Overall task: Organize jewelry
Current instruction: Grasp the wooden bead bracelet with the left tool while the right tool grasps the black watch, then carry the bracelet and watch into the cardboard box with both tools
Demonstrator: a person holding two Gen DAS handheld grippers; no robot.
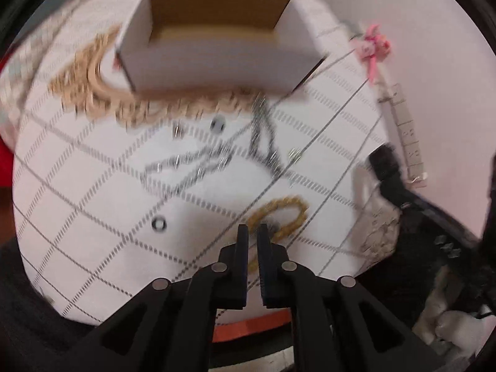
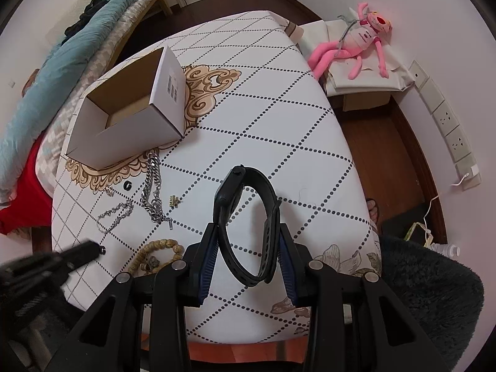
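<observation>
Right gripper [image 2: 248, 248] pinching a black smartwatch [image 2: 245, 217] above the table [image 2: 279, 124], right of the open cardboard box [image 2: 124, 124], left gripper [image 1: 252, 232] nearly pressed together over the beaded bracelet [image 1: 279, 217], silver chains [image 2: 152, 186] in front of the box

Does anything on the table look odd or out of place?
Nothing looks damaged. The jewelry is loose: silver chains and a bead bracelet lie scattered on the tablecloth, outside the open box. The right gripper holds a black watch.
</observation>
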